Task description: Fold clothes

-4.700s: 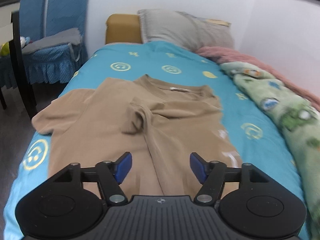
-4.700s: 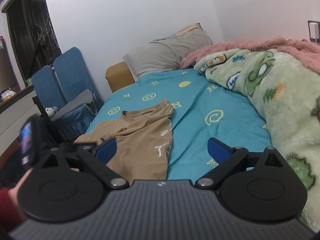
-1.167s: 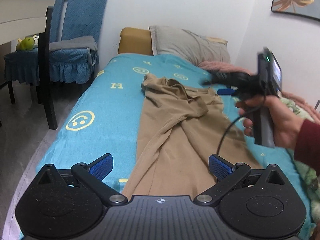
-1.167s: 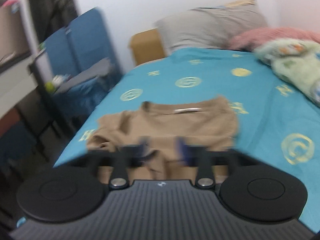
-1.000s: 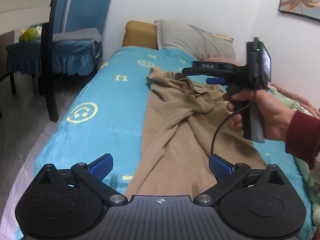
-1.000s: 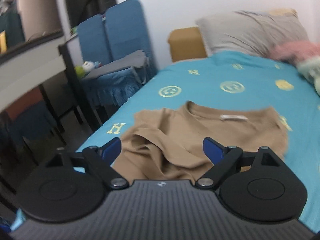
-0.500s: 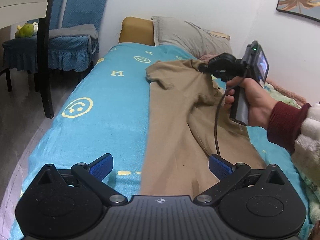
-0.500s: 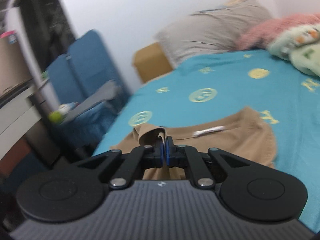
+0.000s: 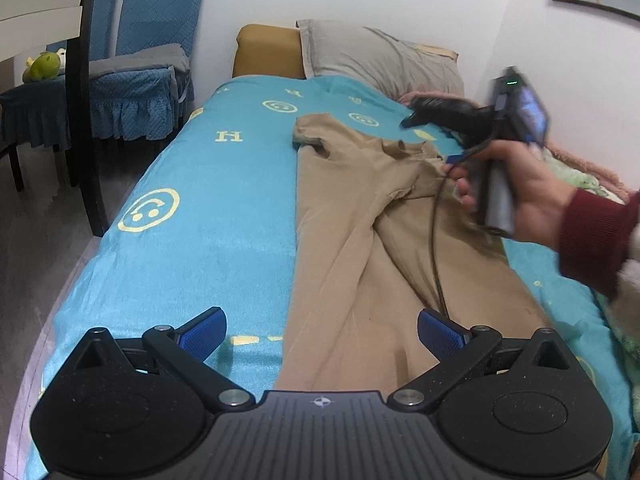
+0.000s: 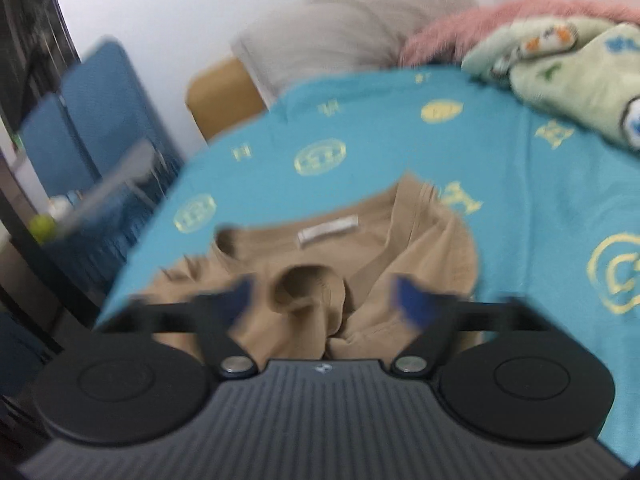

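the left gripper [image 9: 322, 330] hangs spread wide and empty over the near hem of the shirt [image 9: 360, 240], which lies lengthwise on the bed [image 9: 192, 200]. it looks light, limp and quick to bunch: best pinched at hem corners or shoulders. farther up, the right gripper [image 10: 322, 300] is released above the collar. no containers show.

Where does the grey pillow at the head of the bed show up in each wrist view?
Left wrist: grey pillow upper centre, against the wall beyond the tan T-shirt.
Right wrist: grey pillow blurred, top centre.
Shared landmark: mustard-yellow headboard block just left of it.
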A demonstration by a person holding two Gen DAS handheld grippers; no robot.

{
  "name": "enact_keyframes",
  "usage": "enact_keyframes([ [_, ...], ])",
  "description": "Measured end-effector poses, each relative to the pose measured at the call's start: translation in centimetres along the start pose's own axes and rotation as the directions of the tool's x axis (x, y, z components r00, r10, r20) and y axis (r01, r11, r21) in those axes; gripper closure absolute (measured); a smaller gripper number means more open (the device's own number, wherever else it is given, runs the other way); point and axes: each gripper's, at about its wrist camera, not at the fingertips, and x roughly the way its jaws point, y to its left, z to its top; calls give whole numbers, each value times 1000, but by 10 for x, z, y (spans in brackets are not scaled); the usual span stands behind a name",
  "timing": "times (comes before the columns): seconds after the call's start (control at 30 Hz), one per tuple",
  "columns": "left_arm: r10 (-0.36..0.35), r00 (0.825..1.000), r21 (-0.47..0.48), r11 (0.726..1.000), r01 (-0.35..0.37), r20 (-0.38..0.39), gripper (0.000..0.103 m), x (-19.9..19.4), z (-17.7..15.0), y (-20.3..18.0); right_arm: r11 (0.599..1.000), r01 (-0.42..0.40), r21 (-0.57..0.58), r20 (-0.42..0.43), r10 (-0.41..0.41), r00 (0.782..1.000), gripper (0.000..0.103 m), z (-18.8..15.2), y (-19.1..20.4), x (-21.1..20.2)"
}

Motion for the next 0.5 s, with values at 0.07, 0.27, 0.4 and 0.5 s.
enact_keyframes([
  [0.07,1,1000,13,1000,-2,14,0,-6,0,-4,1000,-22,17,12,22,1000,3,7,-2,-28],
  [0.27,-19,1000,19,1000,19,-8,0,-24,2,-7,997,-52,-61,40,55,998,3,9,12,-137],
  [0.4,-75,985,-62,996,66,-155,0,-26,6,10,991,-81,-105,34,85,996,3,-9,16,-221],
  [0.5,-57,980,-67,997,45,-190,0,-38,8,15,987,-105,-124,26,109,994,3,-34,14,-280],
])
